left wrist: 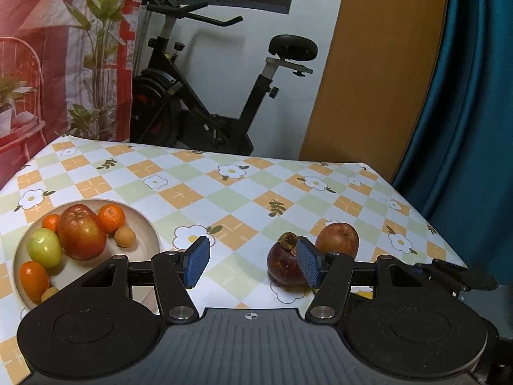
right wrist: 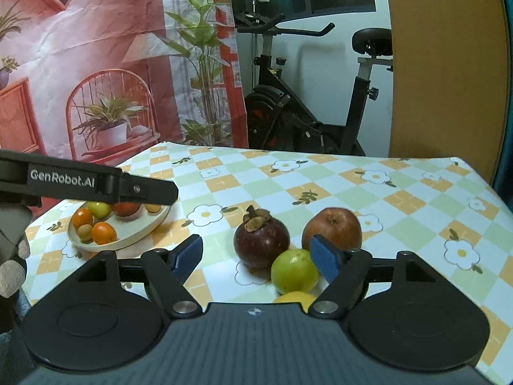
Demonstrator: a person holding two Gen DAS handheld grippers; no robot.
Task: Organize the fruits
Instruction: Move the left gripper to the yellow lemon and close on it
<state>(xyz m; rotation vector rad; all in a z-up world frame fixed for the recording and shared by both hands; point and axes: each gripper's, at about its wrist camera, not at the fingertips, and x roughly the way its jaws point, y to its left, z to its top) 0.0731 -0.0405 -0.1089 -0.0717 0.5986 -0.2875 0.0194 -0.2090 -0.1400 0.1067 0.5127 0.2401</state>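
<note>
"GenRobot.AI" in pale letters on black arm of left tongs, seen in right wrist view at left, above plate. Small crosshair mark on grey ribbed body of each tongs, near edge, centre: left wrist view, right wrist view. No other text, number or label readable on counter or in room.

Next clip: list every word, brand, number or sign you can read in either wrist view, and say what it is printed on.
"GenRobot.AI": white lettering on the black side of the left gripper, seen in the right wrist view.
No other text is readable: the exercise bike shows a small yellow mark, too small to read.
</note>
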